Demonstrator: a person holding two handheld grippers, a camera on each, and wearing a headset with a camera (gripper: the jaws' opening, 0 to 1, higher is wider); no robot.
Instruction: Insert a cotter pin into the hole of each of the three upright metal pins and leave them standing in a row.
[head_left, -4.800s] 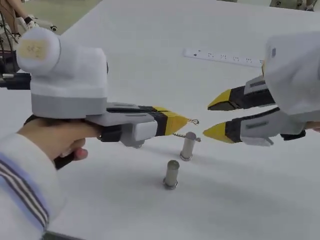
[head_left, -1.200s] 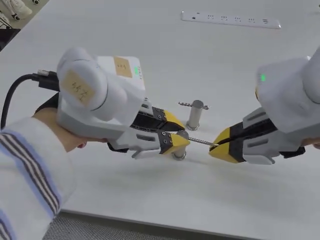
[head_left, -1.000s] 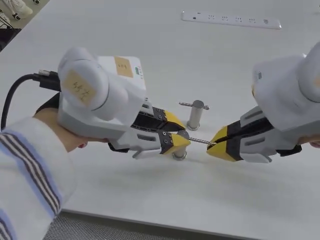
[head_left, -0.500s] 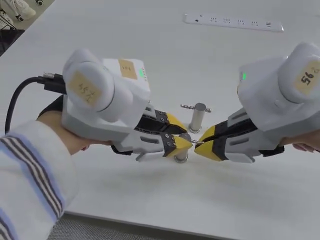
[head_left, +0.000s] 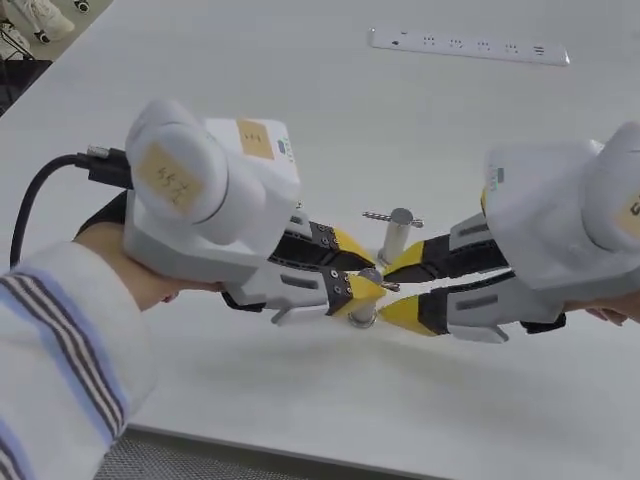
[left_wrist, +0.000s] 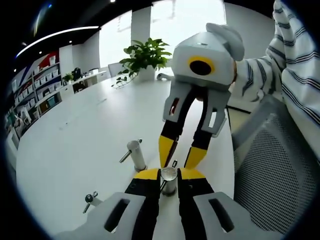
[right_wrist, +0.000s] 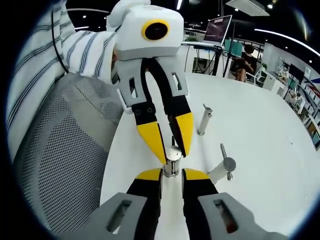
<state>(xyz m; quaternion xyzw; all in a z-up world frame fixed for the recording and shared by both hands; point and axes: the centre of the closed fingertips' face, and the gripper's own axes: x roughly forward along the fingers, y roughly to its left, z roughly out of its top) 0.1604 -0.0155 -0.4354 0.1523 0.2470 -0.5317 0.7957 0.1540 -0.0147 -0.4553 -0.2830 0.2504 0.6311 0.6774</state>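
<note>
We count 3 stubby silver pins on the white table (head_left: 300, 120), each crossed by 1 cotter pin (left_wrist: 173, 164). The left gripper (head_left: 370, 273) clamps the front metal pin (head_left: 362, 318), and the right gripper (head_left: 385, 293) stands narrowly parted around it. Behind are the second pin (right_wrist: 203, 121) and third pin (right_wrist: 220, 172).

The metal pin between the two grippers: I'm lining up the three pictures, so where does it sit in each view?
Head view: metal pin just below centre, where the yellow tips meet.
Left gripper view: metal pin at bottom centre, between that view's own tips.
Right gripper view: metal pin at lower centre, just above that view's own tips.
Shared landmark: the left gripper, whose yellow tips flank the pin in all three.
</note>
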